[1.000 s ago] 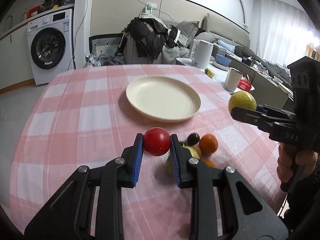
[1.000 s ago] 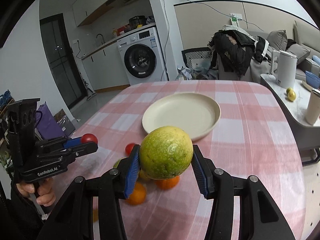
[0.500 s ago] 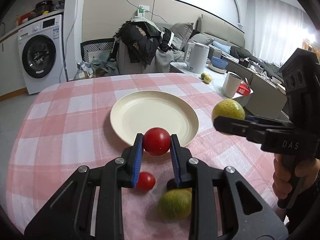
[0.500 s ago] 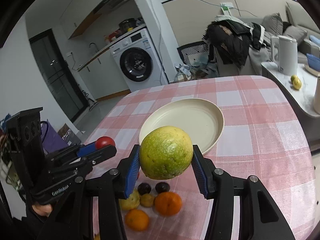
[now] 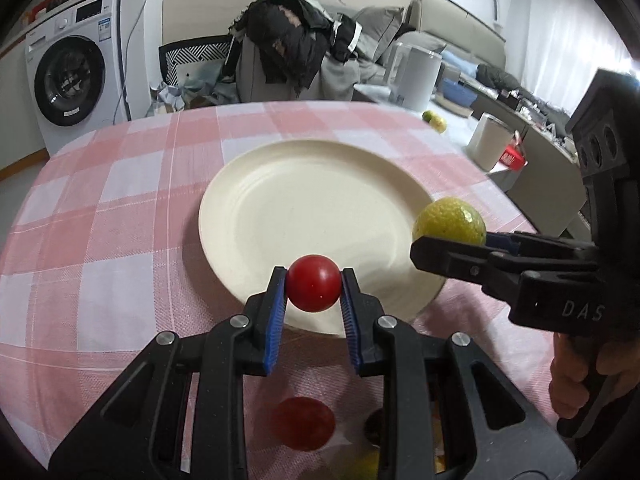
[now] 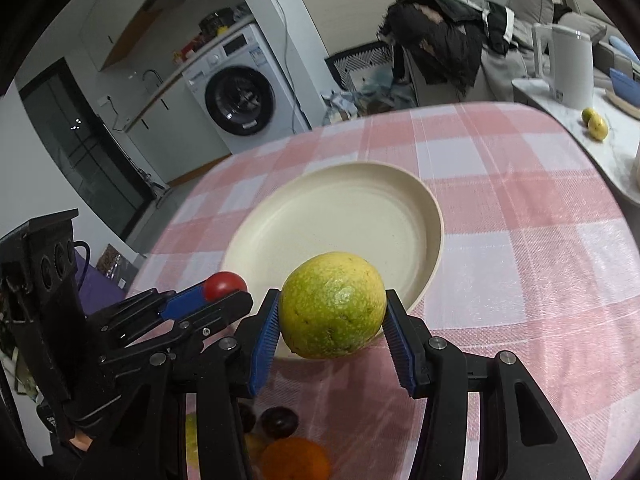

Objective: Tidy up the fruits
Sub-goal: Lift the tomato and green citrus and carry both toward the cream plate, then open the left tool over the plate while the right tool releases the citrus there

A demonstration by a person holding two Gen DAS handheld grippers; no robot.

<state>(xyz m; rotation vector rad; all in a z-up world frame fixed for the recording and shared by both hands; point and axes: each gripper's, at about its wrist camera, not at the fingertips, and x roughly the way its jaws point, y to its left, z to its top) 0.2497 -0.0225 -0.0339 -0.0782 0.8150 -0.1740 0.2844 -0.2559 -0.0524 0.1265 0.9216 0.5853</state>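
The desk (image 5: 120, 216), covered in a pink checked cloth, carries an empty cream plate (image 5: 280, 184) at its centre, with bare cloth all round it and the desk edge well beyond its far and right rim, so there is open room to come in over the near rim. The right gripper (image 6: 332, 322) is clamped on a yellow-green citrus fruit (image 6: 332, 306) above the plate's near right rim, presumably to set it down there. The left gripper (image 5: 314, 292) is clenched on a small red tomato (image 5: 314, 282) just over the near rim, while the remaining fruits, among them a second tomato (image 5: 303, 422) and an orange (image 6: 294, 458), lie on the cloth beneath both grippers.
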